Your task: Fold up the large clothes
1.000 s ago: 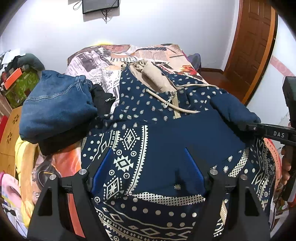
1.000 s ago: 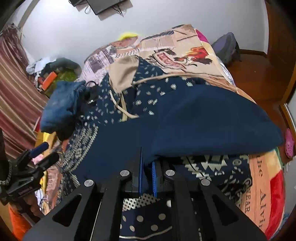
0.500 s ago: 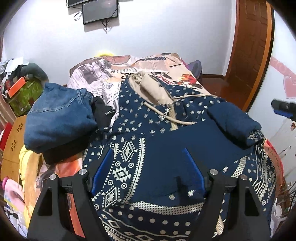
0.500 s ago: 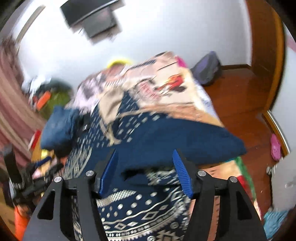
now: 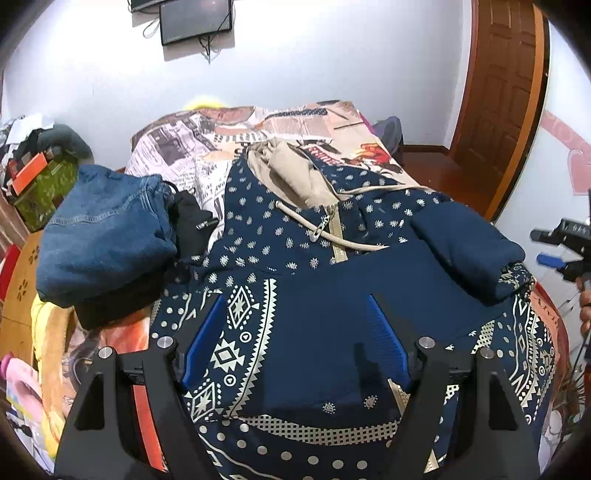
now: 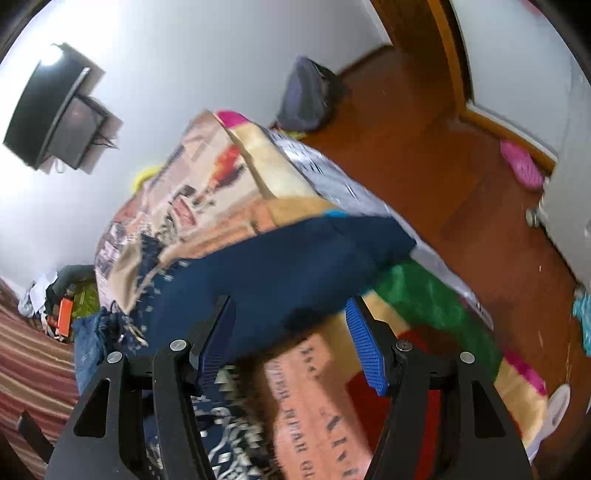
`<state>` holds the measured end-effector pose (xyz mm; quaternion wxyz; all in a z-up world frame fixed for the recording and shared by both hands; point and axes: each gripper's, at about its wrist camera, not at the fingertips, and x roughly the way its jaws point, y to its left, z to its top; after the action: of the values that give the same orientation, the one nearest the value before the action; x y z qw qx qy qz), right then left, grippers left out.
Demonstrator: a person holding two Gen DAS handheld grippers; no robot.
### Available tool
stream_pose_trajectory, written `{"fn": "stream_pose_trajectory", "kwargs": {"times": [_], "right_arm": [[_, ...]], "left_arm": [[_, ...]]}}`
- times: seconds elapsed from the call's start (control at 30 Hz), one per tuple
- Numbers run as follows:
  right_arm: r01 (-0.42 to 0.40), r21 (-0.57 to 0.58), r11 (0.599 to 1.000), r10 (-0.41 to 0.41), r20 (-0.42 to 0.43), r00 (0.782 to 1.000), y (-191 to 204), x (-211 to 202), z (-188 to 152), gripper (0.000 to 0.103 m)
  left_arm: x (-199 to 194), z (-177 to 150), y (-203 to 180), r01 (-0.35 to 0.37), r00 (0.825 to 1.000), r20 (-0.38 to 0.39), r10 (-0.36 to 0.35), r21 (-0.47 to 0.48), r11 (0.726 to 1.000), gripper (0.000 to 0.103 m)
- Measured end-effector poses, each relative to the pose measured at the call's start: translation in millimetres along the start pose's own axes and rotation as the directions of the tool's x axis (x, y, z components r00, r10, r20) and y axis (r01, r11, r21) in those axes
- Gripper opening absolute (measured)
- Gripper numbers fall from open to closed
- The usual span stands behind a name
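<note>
A navy hoodie (image 5: 314, 266) with cream patterns and a beige hood lies flat on the bed, both sleeves folded in across its front. My left gripper (image 5: 295, 343) hovers open and empty just above the hoodie's lower front. My right gripper (image 6: 291, 343) is open and empty, tilted, off the bed's right side; it shows at the far right of the left wrist view (image 5: 557, 247). The folded navy sleeve (image 6: 295, 258) lies in front of it, blurred.
Folded jeans (image 5: 107, 232) on dark clothes sit left of the hoodie. The bed cover (image 5: 229, 140) has a newspaper print. A wooden door (image 5: 506, 92), wooden floor (image 6: 443, 166), a wall TV (image 5: 195, 18) and clutter at the far left (image 5: 37, 173) surround the bed.
My right gripper opened, let go of the hoodie's sleeve and pulled back to the right, tilting. The sleeve now lies folded on the hoodie. My left gripper rose slightly.
</note>
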<state>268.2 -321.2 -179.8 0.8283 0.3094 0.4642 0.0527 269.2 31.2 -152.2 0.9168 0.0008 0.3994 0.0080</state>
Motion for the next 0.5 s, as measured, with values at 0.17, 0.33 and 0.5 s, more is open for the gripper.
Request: {"fn": "stream_pose_trajectory", "kwargs": {"times": [0.17,0.33,0.5], "right_arm": [[-0.056,0.102,0.993,0.065,-0.088,0.994,-19.8,32.5,6.8,0.058],[-0.058,0.124,0.991,0.070,-0.092,0.993,-19.0,45.6,16.2,0.035],[-0.041,0.062,0.997,0.046,-0.073,0.996,1.5,39.9,18.7,0.014]], "left_arm": [[8.1,-1.1,-0.6,0.002,1.000,-0.020,-0.002,-0.012,1.000,0.076],[10.0,-1.7,0.5,-0.002,1.000,-0.018,0.001,-0.014,1.000,0.076],[8.1,-1.5,6.1,0.001,1.000,-0.015,-0.001,-0.024,1.000,0.076]]}}
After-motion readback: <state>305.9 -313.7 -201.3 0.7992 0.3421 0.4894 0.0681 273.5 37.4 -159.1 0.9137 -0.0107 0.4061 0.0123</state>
